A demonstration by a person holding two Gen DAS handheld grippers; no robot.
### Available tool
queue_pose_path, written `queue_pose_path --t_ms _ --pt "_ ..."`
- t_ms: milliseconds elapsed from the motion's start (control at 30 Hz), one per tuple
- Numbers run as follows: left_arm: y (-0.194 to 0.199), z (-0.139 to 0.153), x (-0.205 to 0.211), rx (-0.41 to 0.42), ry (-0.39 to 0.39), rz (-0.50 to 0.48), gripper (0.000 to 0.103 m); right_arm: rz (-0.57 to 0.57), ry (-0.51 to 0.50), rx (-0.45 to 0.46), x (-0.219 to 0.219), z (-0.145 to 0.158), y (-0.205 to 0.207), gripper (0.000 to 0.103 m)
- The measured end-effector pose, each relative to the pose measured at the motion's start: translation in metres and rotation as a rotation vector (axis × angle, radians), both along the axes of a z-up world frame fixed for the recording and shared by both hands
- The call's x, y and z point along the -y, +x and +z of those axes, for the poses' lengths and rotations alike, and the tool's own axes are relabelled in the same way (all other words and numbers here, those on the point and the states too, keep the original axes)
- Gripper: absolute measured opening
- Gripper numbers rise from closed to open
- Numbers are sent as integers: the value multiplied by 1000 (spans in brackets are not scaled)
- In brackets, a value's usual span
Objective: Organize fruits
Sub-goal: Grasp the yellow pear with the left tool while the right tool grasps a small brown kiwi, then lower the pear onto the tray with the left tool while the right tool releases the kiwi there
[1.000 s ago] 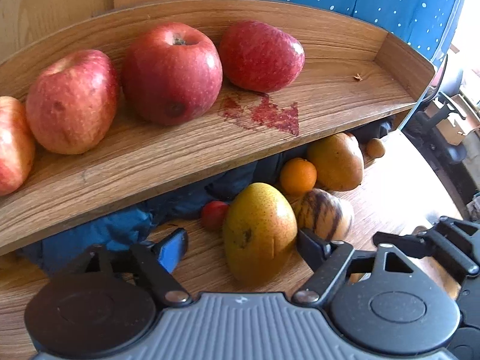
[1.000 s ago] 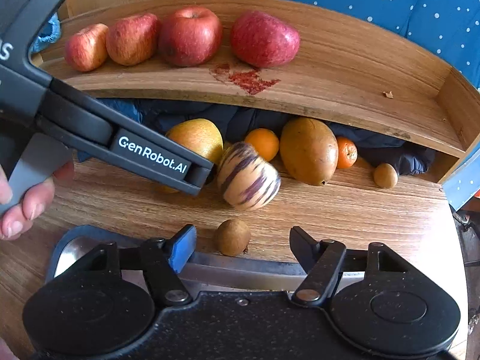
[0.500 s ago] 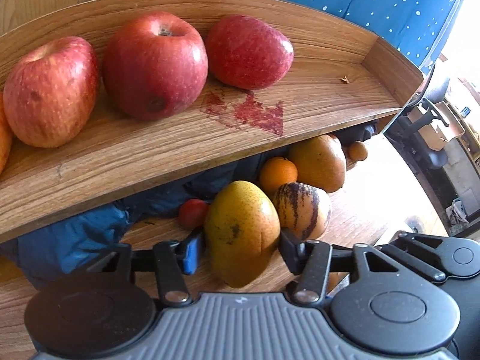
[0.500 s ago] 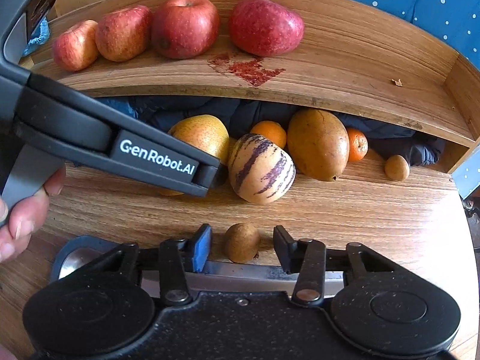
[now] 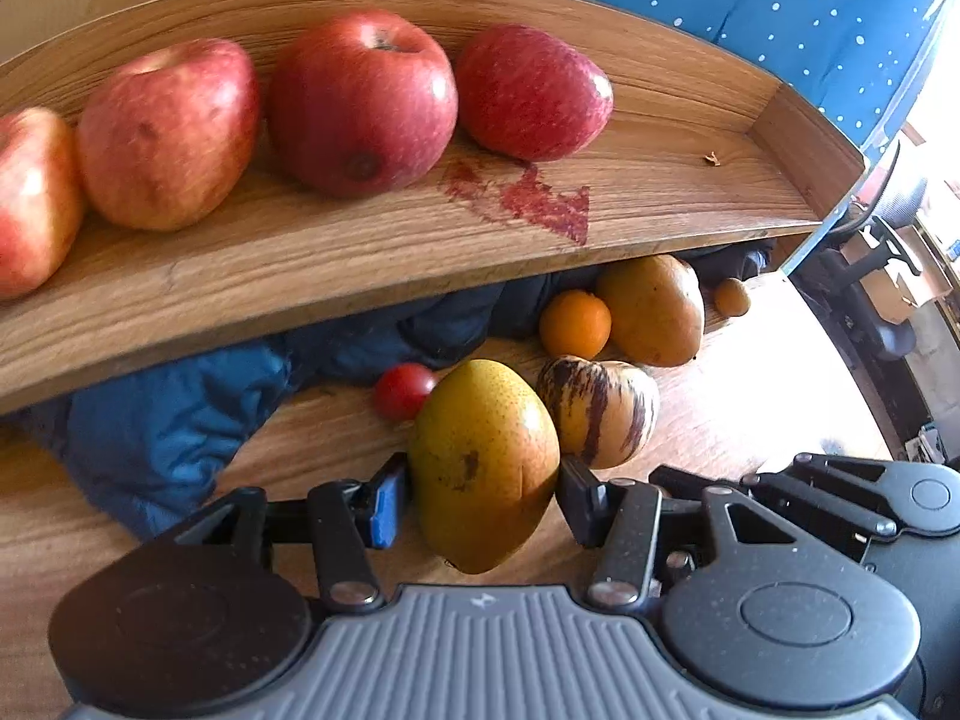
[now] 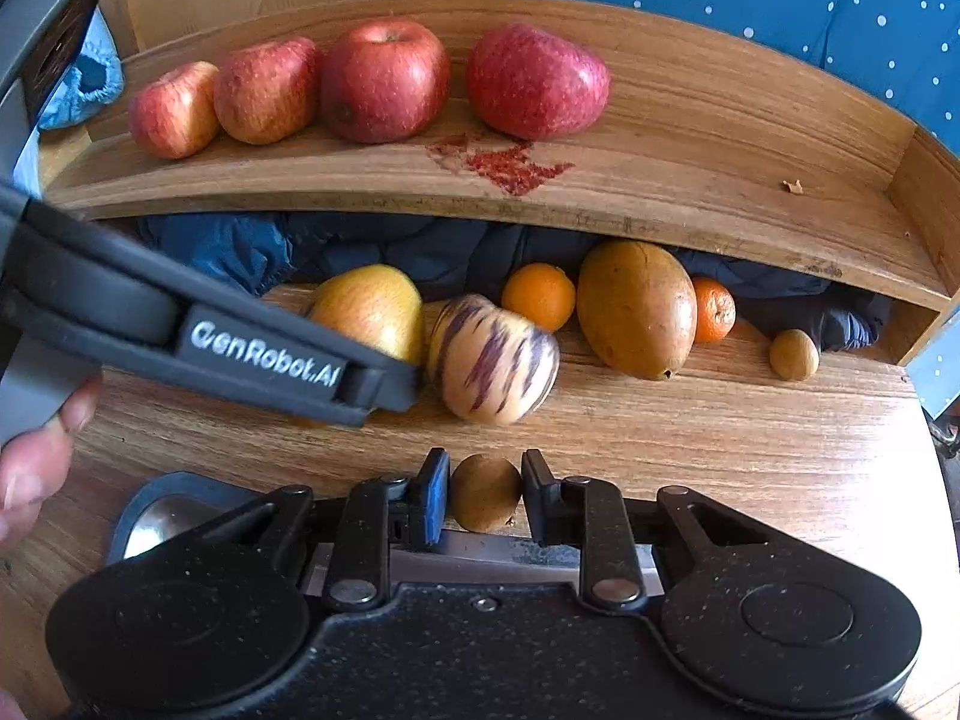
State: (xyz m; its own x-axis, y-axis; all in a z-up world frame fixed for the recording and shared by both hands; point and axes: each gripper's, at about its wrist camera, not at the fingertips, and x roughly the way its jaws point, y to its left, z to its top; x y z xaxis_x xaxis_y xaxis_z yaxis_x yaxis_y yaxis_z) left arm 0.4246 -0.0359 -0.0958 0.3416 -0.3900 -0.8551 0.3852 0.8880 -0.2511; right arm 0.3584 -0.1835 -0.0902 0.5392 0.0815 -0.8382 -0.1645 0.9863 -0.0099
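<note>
Wooden tabletop point(image 6: 690, 450) under a curved shelf point(image 5: 660, 204) holding 4 red apples point(image 5: 360, 102): my left gripper point(image 5: 485, 495) pinches the yellow-green pear point(image 5: 483, 462), my right gripper point(image 6: 485, 489) closes on the small brown round fruit point(image 6: 485, 492). I judge both grasps underway; next, lift onto the shelf.

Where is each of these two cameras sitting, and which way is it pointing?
Left wrist: sits on the left tool, facing the shelf; its fingers flank a yellow pear.
Right wrist: sits on the right tool, facing likewise; its fingers flank a small brown fruit; a hand shows.
Both show four apples, the striped melon and each other's tool.
</note>
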Motion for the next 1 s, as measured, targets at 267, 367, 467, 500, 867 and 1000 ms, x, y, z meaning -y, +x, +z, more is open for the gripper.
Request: queue_pose_path --t_ms 267,367,467,500,867,1000 --pt "-22 10 -7 6 6 46 56 44 22 46 3 13 -16 27" --pt "-33 15 -9 17 8 71 56 63 26 59 5 17 -27 27" --pt "-47 22 -10 26 6 86 56 87 34 73 7 23 -42 27" --pt "-52 24 -10 29 6 88 56 95 37 78 8 25 -48 27" --pt "-111 22 -11 -10 30 138 56 111 113 90 27 38 -112 28" --pt "-132 19 -9 -30 47 137 56 127 140 75 30 40 -136 28"
